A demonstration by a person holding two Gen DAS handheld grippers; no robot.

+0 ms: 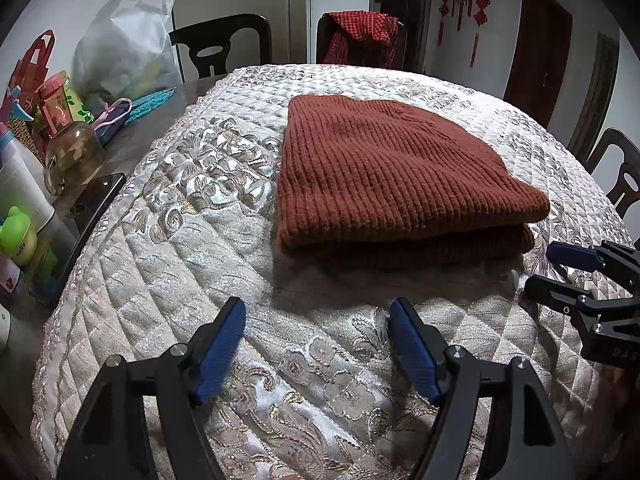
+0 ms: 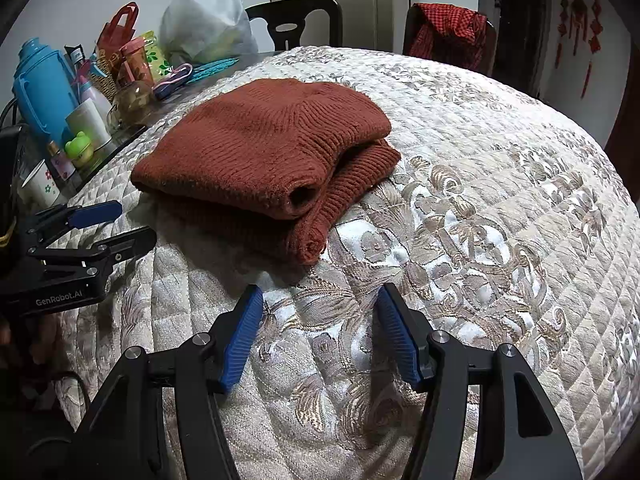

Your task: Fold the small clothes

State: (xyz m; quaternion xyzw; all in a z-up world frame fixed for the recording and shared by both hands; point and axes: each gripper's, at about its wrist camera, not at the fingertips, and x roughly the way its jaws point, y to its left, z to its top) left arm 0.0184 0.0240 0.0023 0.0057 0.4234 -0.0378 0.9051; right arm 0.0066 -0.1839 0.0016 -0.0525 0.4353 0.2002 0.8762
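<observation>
Left wrist view shows the left gripper with its two blue ribbed pads spread wide and nothing between them, above the cream quilted table cover with woven flower pattern. At 12 o'clock from this gripper, near but apart from the fingertips, lies the rust-brown ribbed knitted garment, folded flat in layers, with its folded edge facing the camera. At 3 o'clock the right gripper comes in from the picture edge, just beside the near right corner of the garment; whether it touches the knit I cannot tell

In the right wrist view the right gripper is also wide and empty, and the same garment lies at 11 o'clock from it, with a rolled sleeve end open towards the camera. The left gripper is seen at 9 o'clock, beside the left near edge of the garment

At 10 o'clock, on the bare table part, stand a blue plastic thermos jug, a white plastic bag and small bottles. Behind the table is a dark chair with a red checked cloth over its back
</observation>
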